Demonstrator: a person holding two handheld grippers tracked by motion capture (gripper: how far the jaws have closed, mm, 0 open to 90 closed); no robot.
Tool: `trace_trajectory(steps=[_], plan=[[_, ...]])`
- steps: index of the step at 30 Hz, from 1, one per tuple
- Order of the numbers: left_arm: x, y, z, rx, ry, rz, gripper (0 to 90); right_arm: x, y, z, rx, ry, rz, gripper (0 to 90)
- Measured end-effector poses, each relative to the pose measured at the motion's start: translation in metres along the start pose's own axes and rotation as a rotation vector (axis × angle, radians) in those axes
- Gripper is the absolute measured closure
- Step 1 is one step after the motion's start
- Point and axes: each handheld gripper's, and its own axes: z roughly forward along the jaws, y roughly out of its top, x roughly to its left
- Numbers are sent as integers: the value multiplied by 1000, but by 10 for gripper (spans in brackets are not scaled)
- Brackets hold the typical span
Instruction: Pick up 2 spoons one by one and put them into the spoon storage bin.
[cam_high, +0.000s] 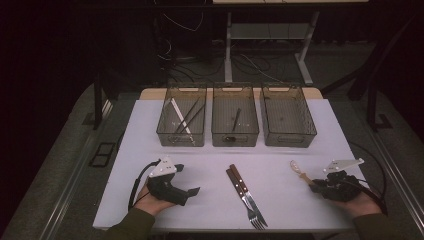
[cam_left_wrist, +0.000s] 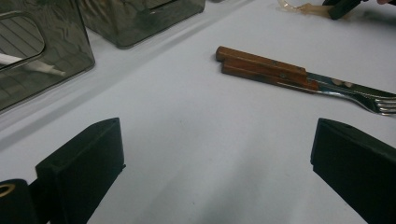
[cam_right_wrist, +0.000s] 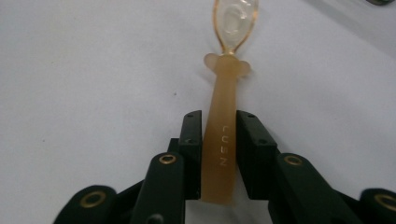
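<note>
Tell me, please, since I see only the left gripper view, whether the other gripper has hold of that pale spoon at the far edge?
Observer: Yes, the right gripper is shut on the spoon, clamping its handle between both jaws.
Operator: Which way does the spoon's bowl point?
Observer: Away from the gripper, toward the three bins.
Operator: Are the bins empty?
Observer: In the high view the left bin holds a white stick and dark chopsticks.

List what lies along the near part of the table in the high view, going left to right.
left gripper → knife and fork lying side by side → spoon, its handle in the right gripper.
</note>
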Motion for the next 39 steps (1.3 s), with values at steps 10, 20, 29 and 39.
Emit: trace_trajectory(steps=[10, 20, 29, 39], plan=[[-1, 1, 0, -5, -7, 8, 25, -4, 2, 0, 9, 29, 7, 744], [1, 0, 0, -14, -9, 9, 18, -7, 7, -3, -25, 49, 14, 745], [0, 0, 1, -10, -16, 6, 5, -7, 12, -6, -47, 48, 5, 745], [0, 0, 2, -14, -18, -8, 0, -9, 22, -10, -99, 65, -8, 745]])
